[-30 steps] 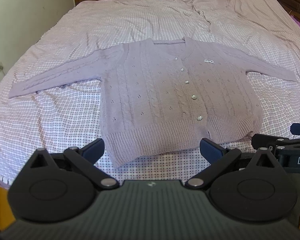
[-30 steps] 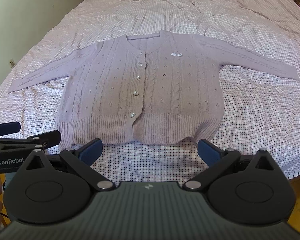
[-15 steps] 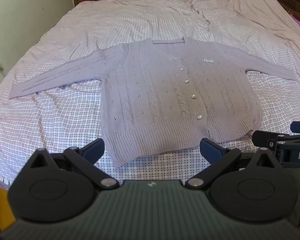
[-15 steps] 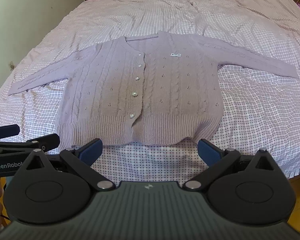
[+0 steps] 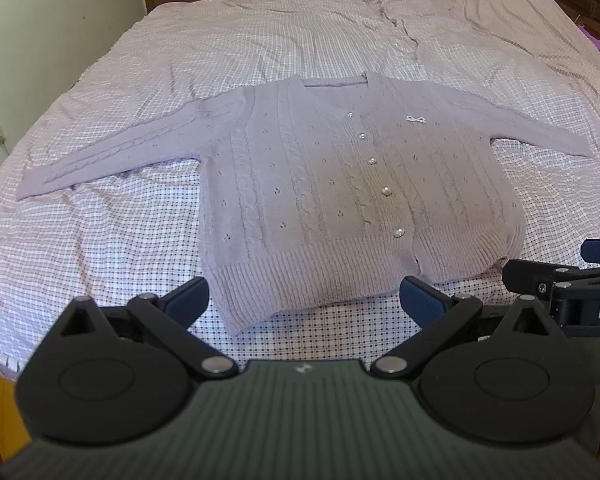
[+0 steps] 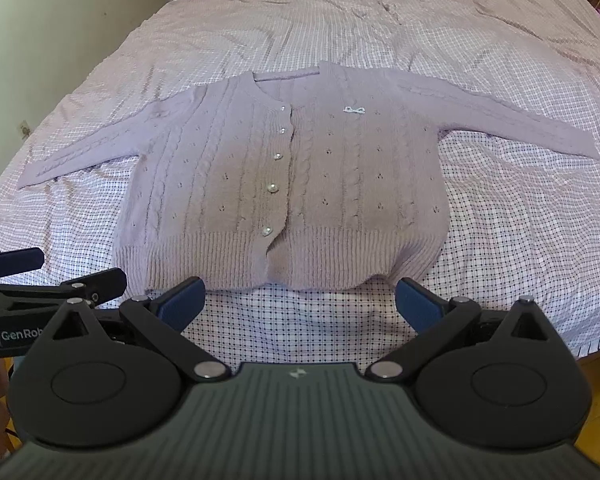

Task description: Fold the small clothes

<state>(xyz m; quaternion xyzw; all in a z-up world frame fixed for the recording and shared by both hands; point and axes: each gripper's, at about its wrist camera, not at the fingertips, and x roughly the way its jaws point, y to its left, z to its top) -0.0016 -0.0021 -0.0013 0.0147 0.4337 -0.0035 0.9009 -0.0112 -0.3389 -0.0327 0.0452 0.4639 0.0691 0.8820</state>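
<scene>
Over the last second almost nothing has changed: the lilac cable-knit cardigan [image 5: 340,200] lies flat and buttoned on the checked bedsheet [image 5: 100,240], sleeves spread left and right, hem nearest. The left gripper [image 5: 304,300] hangs released over the hem's near left corner; the right gripper [image 6: 300,300] drifts slightly nearer the hem, fingers spread, gripping nothing. Folding seems not yet begun.

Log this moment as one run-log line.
stage: pre-grasp | cardigan: flat on bed, buttoned, sleeves spread, unfolded | left gripper: open, empty, near hem | right gripper: open, empty, near hem
</scene>
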